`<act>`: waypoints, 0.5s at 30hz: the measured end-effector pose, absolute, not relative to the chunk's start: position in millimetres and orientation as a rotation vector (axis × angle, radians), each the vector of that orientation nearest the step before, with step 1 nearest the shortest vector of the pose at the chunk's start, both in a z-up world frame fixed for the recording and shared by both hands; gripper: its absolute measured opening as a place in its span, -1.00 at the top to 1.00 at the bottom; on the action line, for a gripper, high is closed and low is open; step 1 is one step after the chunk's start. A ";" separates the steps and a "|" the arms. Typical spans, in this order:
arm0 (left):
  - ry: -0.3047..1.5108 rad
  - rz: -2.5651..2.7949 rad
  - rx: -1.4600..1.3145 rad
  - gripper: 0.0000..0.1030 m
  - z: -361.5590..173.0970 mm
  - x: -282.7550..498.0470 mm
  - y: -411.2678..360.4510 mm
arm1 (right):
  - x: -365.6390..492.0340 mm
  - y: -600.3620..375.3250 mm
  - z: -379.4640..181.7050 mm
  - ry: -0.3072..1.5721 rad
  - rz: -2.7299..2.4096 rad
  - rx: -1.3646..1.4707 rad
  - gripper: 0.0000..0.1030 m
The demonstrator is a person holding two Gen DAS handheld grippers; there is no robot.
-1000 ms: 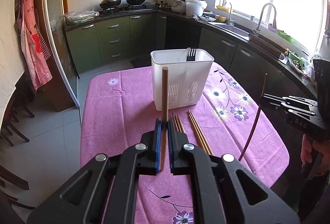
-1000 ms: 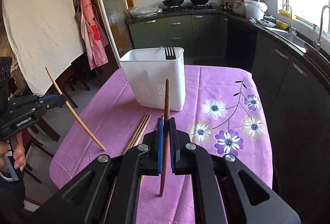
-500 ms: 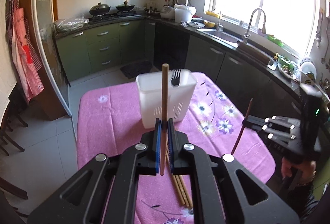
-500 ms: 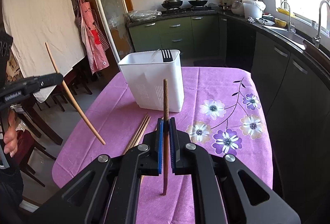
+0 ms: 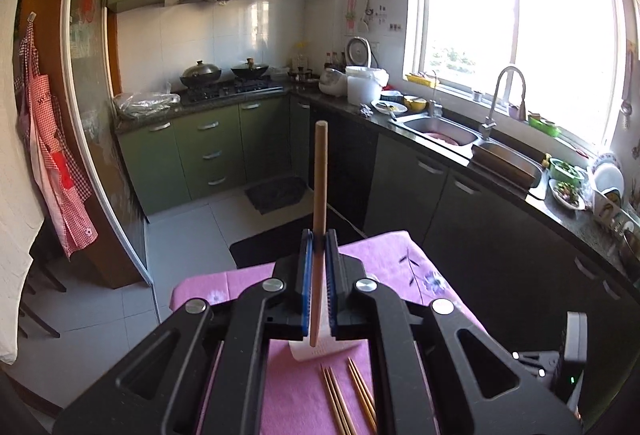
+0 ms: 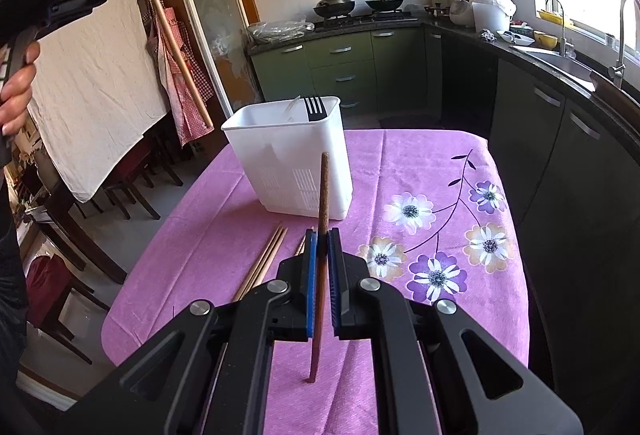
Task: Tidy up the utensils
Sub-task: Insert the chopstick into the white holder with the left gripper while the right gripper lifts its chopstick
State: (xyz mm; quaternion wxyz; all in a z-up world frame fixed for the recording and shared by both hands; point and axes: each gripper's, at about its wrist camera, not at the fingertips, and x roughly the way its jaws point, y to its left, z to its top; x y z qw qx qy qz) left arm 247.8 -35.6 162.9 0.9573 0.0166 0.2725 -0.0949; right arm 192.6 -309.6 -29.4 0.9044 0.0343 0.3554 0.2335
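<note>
Two chopsticks are in my grip. My left gripper [image 5: 319, 235] clamps a light wooden chopstick [image 5: 319, 195] upright between its blue pads, high above the pink tablecloth [image 6: 420, 163]. My right gripper [image 6: 322, 235] pinches a dark chopstick [image 6: 323, 195], near the white utensil holder [image 6: 292, 163]. Spare chopsticks [image 6: 266, 259] lie on the cloth just left of it.

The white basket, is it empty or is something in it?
Not empty. A black fork and a pale utensil poke above the white basket rim.
</note>
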 end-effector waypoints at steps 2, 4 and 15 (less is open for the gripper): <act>0.554 -0.182 0.030 0.88 162.4 262.1 -36.2 | 193.1 -311.0 -29.7 0.735 0.487 0.072 0.87; 0.565 -0.175 0.028 0.88 156.6 276.1 -36.2 | 194.1 -311.7 -29.4 0.737 0.488 0.073 0.87; 0.736 -0.172 0.012 0.88 69.5 319.6 -31.1 | 199.1 -307.3 -15.0 0.715 0.507 0.083 0.87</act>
